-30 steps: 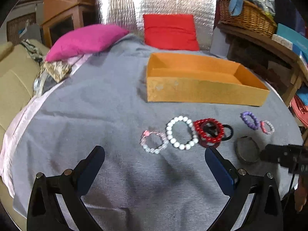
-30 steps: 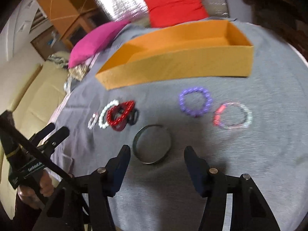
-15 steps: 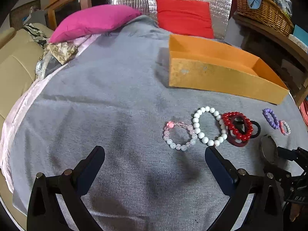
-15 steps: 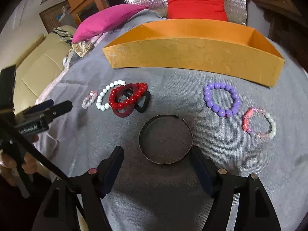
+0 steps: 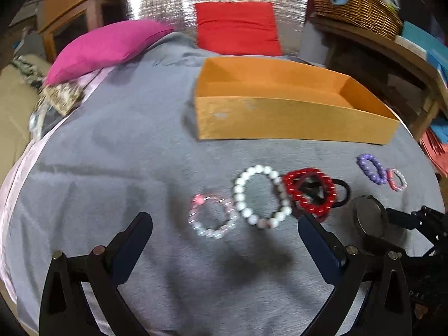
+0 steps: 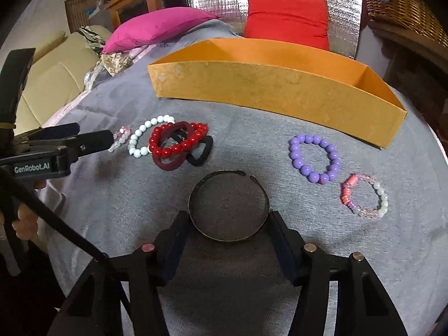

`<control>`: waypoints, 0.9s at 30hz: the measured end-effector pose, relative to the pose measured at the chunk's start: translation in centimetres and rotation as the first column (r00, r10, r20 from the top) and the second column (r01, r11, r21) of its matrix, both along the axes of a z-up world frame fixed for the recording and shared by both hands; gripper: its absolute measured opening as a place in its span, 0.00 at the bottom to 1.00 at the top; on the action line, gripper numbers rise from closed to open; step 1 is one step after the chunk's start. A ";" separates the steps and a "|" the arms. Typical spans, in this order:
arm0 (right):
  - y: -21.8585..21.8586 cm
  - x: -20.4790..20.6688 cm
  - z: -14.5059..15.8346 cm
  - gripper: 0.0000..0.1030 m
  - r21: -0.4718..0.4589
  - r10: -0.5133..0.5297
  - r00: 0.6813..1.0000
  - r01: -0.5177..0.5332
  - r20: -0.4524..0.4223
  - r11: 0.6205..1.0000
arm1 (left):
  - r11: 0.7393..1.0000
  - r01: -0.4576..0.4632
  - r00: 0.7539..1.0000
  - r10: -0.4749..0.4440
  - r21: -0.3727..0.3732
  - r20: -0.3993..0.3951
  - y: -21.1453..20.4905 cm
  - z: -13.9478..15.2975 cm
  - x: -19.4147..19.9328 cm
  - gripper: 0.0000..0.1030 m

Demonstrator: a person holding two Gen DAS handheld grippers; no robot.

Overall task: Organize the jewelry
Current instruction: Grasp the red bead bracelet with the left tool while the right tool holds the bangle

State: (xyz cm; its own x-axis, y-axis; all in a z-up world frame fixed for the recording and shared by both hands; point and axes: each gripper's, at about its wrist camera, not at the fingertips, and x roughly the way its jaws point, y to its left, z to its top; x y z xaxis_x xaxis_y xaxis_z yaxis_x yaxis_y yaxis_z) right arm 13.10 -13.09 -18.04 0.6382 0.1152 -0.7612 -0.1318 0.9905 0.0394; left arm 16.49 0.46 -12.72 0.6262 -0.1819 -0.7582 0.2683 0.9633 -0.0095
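Several bracelets lie on a grey cloth in front of an orange box. My right gripper has its jaws closing on a dark metal bangle, with a pad touching each side of it. My left gripper stands open just short of a pale pink bead bracelet. Beside that lie a white bead bracelet and a red bead bracelet stacked on a maroon ring and a black hair tie. To the right rest a purple bracelet and a pink-and-white one.
A magenta cushion and a red cushion lie behind the box. A wicker basket sits on a wooden shelf at the right. A beige sofa borders the cloth on the left. A hand holds the left tool.
The right gripper has come forward so the metal bangle now sits between its fingers, which have narrowed onto it. The left gripper has shifted toward the pink and white bracelets and stays open.
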 end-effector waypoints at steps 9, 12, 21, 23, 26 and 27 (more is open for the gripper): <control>-2.5 -1.1 0.3 0.59 0.032 -0.047 0.999 0.047 -0.005 0.998 | 0.993 0.078 0.995 -0.083 -0.089 -0.059 -2.3 -0.1 1.5 0.90; -2.9 -1.5 0.2 0.59 0.031 -0.048 0.999 0.048 -0.005 0.998 | 0.990 0.109 0.989 -0.118 -0.095 -0.094 -3.3 -0.7 2.2 0.75; -3.4 -1.9 0.2 0.59 0.041 -0.041 0.999 0.041 -0.008 0.998 | 0.977 0.127 0.970 -0.159 -0.172 -0.184 -4.3 -1.8 4.6 0.34; -3.5 -2.0 0.3 0.59 0.044 -0.039 0.999 0.040 -0.008 0.998 | 0.976 0.121 0.968 -0.157 -0.183 -0.195 -4.0 -2.3 5.4 0.27; -3.7 -2.2 0.3 0.59 0.055 -0.041 0.999 0.041 -0.006 0.998 | 0.975 0.120 0.969 -0.155 -0.185 -0.190 -3.6 -2.7 6.0 0.17; -3.8 -2.2 0.4 0.59 0.060 -0.040 0.999 0.040 -0.006 0.997 | 0.975 0.121 0.970 -0.156 -0.188 -0.187 -3.6 -2.7 6.1 0.15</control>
